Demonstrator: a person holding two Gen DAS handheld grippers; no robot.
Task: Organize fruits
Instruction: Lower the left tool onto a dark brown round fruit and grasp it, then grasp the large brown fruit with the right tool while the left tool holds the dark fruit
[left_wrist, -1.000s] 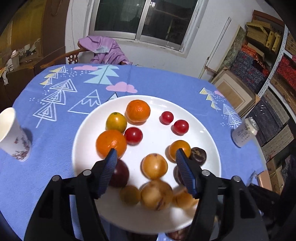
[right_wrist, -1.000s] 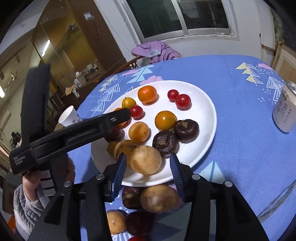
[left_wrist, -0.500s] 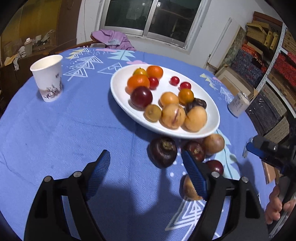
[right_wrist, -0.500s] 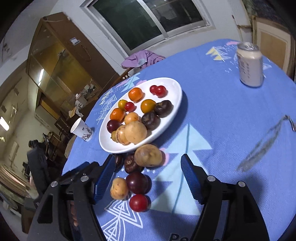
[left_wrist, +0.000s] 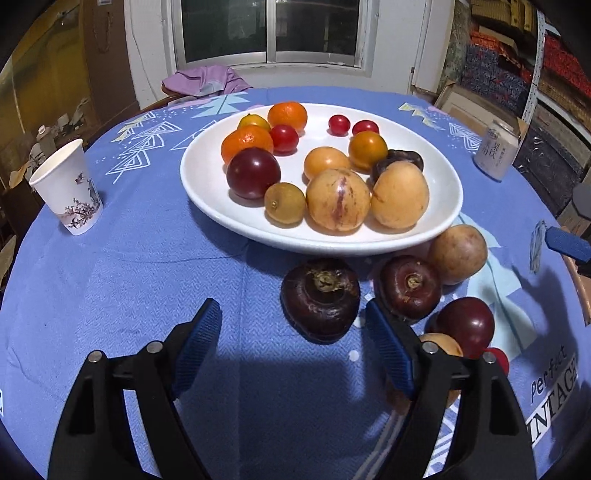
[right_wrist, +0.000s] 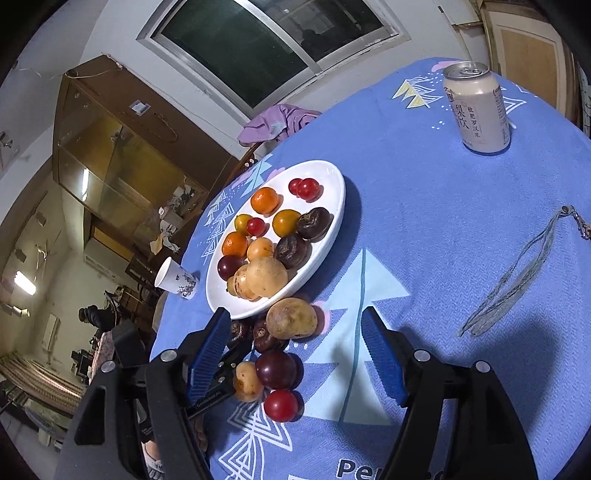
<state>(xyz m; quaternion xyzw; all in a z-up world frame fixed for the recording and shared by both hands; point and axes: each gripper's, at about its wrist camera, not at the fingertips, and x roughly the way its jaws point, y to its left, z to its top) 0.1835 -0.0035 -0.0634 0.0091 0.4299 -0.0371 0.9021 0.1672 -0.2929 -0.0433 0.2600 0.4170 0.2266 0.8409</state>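
Observation:
A white plate (left_wrist: 207, 184) holds several fruits: oranges, cherry tomatoes, a dark plum, tan round ones. On the blue cloth in front of it lie loose fruits: a dark water chestnut (left_wrist: 320, 299), a second one (left_wrist: 410, 286), a tan fruit (left_wrist: 458, 254), a dark red plum (left_wrist: 467, 326). My left gripper (left_wrist: 291, 314) is open and empty, and the first chestnut lies just beyond its fingertips. My right gripper (right_wrist: 295, 321) is open and empty over the same pile, above the tan fruit (right_wrist: 291, 317), the plum (right_wrist: 276, 369) and a cherry tomato (right_wrist: 280, 405).
A paper cup (left_wrist: 68, 188) stands left of the plate. A drink can (right_wrist: 476, 110) stands at the far right, and a grey strap (right_wrist: 517, 280) lies on the cloth. A purple garment (left_wrist: 205, 81) hangs on a chair behind the table.
Both grippers have drawn back from over the plate to the loose fruits in front of it. Both jaws stand wider than a second ago. The right view has rolled.

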